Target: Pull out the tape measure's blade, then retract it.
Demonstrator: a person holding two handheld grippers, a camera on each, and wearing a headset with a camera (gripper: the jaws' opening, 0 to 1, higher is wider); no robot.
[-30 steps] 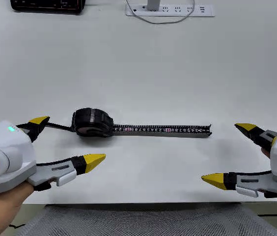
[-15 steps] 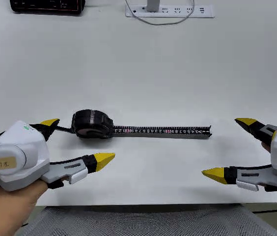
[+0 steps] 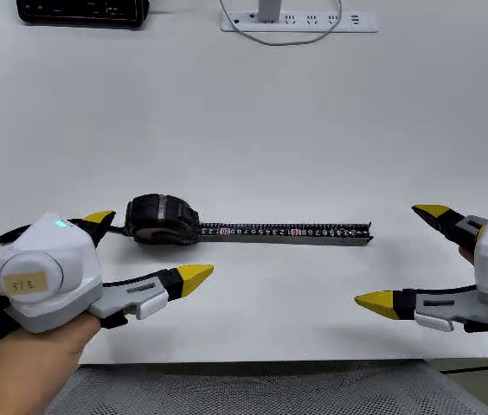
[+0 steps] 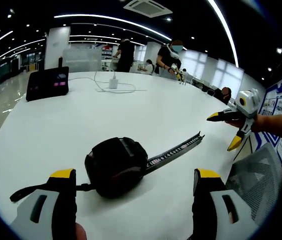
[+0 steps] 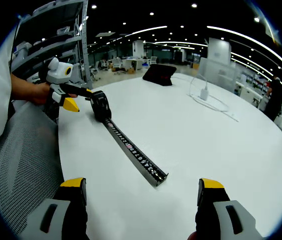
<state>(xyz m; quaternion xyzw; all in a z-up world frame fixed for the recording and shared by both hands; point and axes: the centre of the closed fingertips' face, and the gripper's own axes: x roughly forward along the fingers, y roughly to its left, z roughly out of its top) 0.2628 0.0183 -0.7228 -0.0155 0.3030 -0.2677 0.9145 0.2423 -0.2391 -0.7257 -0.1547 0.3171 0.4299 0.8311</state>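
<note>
The tape measure [image 3: 163,218] lay on the white table [image 3: 270,112] just ahead of the left gripper [image 3: 149,246]. Its black case was near the far jaw's yellow tip and apart from the near one. In the left gripper view the case sat a little beyond the tips, in line with the gap between them. That gripper's jaws stood wide apart and held nothing. The right gripper [image 3: 401,256] was well off to the right, past the blade's free end, its jaws also spread wide and empty. In the right gripper view the blade's end lay on the table ahead of the tips, clear of both.

The case was rounded, black and ribbed, with a black strap [image 4: 31,191] trailing from it toward the left gripper — whether strap and jaw touched I could not tell. The blade [image 3: 287,232] was dark with pale numerals and a small red mark. It lay drawn out flat and straight to the right along the table, ending in a small hook.

There was one tape measure with one blade, and two grippers, each with two yellow-tipped jaws. At the far edge of the table there were one white power strip [image 3: 300,17], one white cable [image 3: 270,35] and one dark device [image 3: 84,10].
</note>
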